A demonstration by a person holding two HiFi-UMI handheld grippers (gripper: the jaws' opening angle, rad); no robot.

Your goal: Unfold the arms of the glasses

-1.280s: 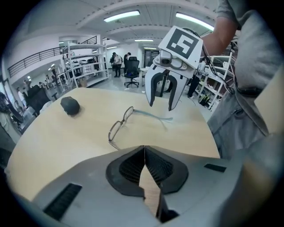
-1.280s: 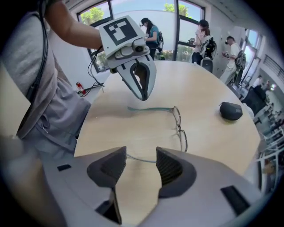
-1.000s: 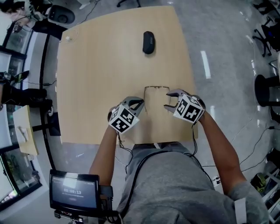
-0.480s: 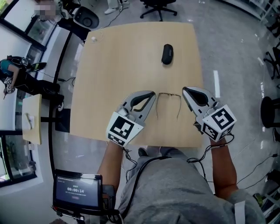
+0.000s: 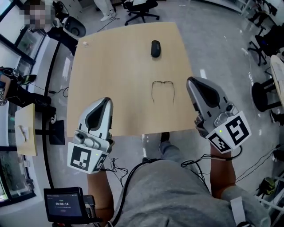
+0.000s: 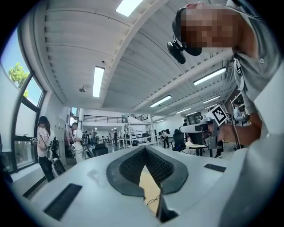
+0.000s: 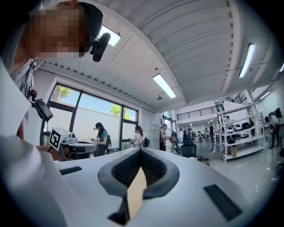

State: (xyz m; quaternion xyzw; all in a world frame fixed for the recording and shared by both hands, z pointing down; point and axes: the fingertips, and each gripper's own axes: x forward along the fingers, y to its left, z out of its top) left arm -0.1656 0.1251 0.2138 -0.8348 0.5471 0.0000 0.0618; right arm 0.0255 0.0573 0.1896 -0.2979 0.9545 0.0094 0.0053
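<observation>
The thin-rimmed glasses [image 5: 163, 82] lie on the wooden table [image 5: 115, 66] with both arms spread toward me. Nothing touches them. My left gripper [image 5: 105, 101] is lifted high at the lower left, shut and empty, well clear of the glasses. At the right, my right gripper [image 5: 191, 80] is also raised, shut and empty. In the left gripper view the pads of the left gripper [image 6: 144, 149] meet, and the glasses [image 6: 153, 201] show small far below through the gap. The right gripper view shows the right gripper [image 7: 141, 151] with its pads together and only table beneath.
A black oval case [image 5: 155, 48] lies at the table's far side, a small white object [image 5: 85, 44] at its far left corner. Office chairs [image 5: 140, 6] stand beyond the table and at the right [image 5: 262, 95]. A screen [image 5: 64, 205] sits at lower left. People stand in the hall.
Both grippers have let go of the glasses' arms, shut, and risen back toward me. The glasses stay on the table with arms unfolded.
</observation>
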